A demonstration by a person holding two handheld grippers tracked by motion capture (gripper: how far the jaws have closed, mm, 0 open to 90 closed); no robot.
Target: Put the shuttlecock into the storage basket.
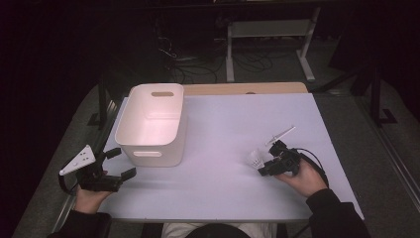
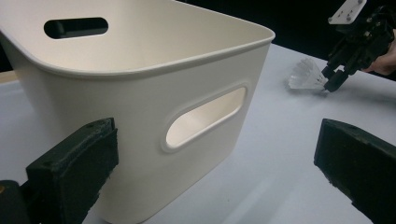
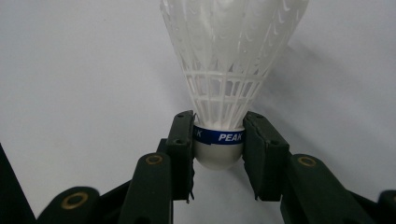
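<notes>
A white plastic shuttlecock (image 3: 229, 60) with a blue band marked PEAK around its cork lies on the white table (image 1: 223, 144) at the right. My right gripper (image 3: 218, 140) is shut on its cork base, skirt pointing away from the jaws; the high view shows the shuttlecock (image 1: 254, 158) just left of that gripper (image 1: 265, 169). From the left gripper view the shuttlecock (image 2: 306, 77) sits far off at the upper right. My left gripper (image 1: 124, 163) stands open at the table's left edge, beside the near corner of a white bin (image 1: 151, 124), with nothing between its jaws.
The white bin (image 2: 140, 93) has handle slots and looks empty inside. A thin white stick (image 1: 280, 135) lies on the table just beyond the right gripper. A light wooden table edge (image 1: 247, 88) runs behind, with a white frame and cables on the floor farther back.
</notes>
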